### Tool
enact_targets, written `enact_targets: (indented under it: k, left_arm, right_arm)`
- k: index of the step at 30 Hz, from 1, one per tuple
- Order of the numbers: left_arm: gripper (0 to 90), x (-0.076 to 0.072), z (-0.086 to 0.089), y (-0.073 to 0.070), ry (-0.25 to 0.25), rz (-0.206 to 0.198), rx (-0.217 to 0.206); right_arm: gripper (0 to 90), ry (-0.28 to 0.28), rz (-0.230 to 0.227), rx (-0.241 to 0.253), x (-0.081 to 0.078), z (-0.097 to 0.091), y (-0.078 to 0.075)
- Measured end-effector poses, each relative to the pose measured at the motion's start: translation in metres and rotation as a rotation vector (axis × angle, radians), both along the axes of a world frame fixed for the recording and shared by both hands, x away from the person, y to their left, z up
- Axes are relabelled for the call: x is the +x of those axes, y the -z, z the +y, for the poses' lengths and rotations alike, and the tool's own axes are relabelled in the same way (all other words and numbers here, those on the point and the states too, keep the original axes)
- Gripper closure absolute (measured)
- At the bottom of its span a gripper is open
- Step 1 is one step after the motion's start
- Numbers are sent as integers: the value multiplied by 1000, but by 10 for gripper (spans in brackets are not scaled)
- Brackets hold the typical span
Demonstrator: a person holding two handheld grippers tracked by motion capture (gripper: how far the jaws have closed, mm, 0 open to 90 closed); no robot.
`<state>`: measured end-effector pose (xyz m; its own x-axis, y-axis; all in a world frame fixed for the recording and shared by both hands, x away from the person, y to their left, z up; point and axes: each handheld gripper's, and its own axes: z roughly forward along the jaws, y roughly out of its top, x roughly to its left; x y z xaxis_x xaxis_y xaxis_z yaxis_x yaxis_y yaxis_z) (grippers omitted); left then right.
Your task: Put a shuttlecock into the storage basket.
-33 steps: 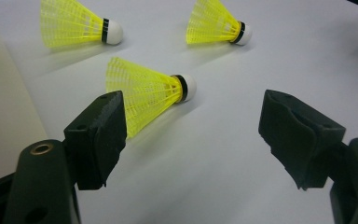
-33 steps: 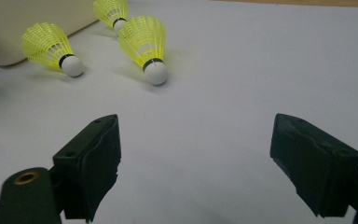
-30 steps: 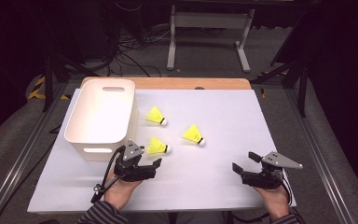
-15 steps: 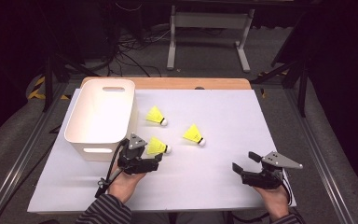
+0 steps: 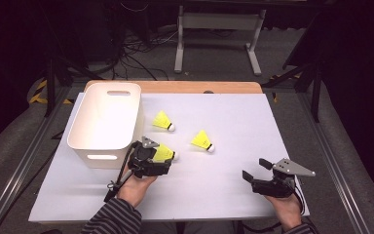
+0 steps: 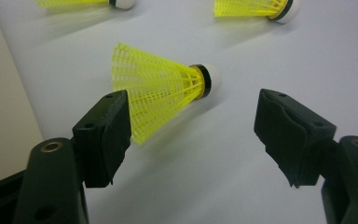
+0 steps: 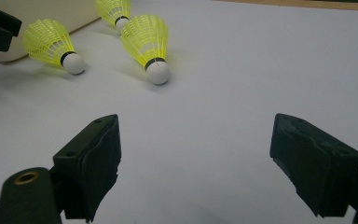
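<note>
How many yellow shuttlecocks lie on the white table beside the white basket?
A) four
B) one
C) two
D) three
D: three shuttlecocks lie on the table: one at the left gripper, one farther back, one to the right.

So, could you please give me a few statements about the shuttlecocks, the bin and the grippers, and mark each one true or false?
1. Three yellow shuttlecocks lie on the table. True: the nearest shuttlecock, the middle shuttlecock and the far shuttlecock.
2. The white bin holds a shuttlecock. False: nothing can be seen inside it.
3. The left gripper is shut on the nearest shuttlecock. False: its fingers are open, though they have just been closing, with the shuttlecock lying just ahead of them.
4. The right gripper is open over bare table. True.
</note>
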<state>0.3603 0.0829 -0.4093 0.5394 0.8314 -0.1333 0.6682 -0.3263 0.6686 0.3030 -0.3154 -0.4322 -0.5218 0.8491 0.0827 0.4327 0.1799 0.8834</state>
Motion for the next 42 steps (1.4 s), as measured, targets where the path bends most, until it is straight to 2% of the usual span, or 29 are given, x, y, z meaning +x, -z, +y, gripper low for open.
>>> enact_targets:
  k: [7, 10, 15, 24, 35, 37, 42]
  left_arm:
    - [308, 7, -3, 0, -25, 32, 25]
    - [327, 10, -6, 1, -36, 45, 55]
    - [369, 13, -8, 1, -40, 72, 60]
    - [376, 21, -10, 3, -37, 124, 65]
    - [409, 25, -10, 5, -36, 135, 81]
    - [421, 25, -11, 6, -41, 155, 68]
    - [448, 26, -12, 7, -46, 148, 74]
  right_arm:
    - [167, -5, 1, 2, 0, 0, 0]
    - [167, -5, 1, 1, 0, 1, 0]
    - [167, -6, 3, 0, 0, 1, 0]
    - [167, -11, 4, 0, 0, 1, 0]
    - [167, -14, 9, -3, 1, 1, 1]
    - [167, -12, 12, -4, 1, 1, 1]
    - [167, -12, 12, -8, 1, 2, 1]
